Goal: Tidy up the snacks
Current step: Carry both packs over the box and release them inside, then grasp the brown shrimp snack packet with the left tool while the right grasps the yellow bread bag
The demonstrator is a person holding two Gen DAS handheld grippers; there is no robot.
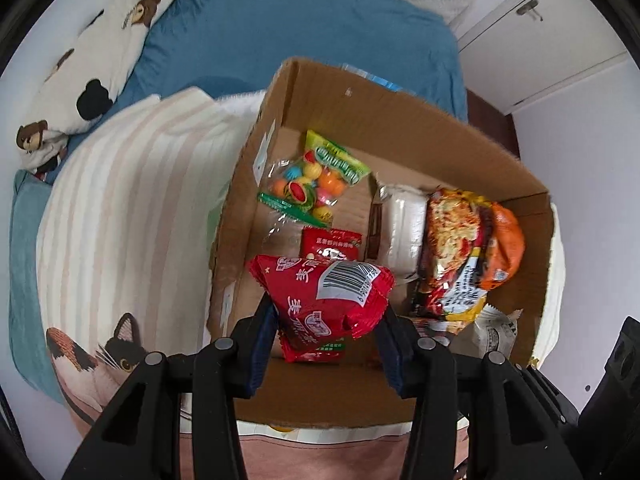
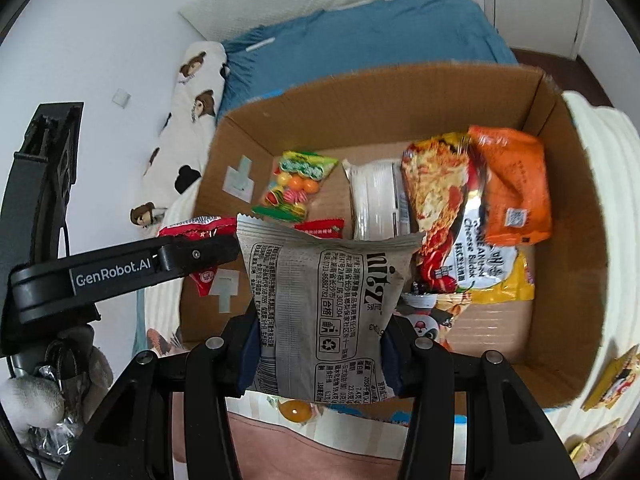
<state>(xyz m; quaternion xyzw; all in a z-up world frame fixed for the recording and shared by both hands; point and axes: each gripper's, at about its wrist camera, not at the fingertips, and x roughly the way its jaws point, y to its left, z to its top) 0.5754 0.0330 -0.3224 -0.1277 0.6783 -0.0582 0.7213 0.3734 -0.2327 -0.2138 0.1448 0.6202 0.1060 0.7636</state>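
Two claws, each holding one snack over one cardboard box (image 2: 400,92)

The left gripper (image 1: 326,336) squeezes one red packet (image 1: 324,292); the right gripper (image 2: 320,344) squeezes one grey packet (image 2: 320,304); inside lie one candy bag (image 2: 296,188), one orange packet (image 2: 512,184), one noodle pack (image 2: 444,216).

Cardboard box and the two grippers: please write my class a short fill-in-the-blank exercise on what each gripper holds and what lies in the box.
1. The left gripper holds a ____ snack packet between its jaws.
2. The right gripper holds a ____ packet printed with black text.
3. Both packets hang above an open cardboard ____.
4. The bag of round candies lies inside, beside the box's ____ wall.

Missing words: red; grey; box; left
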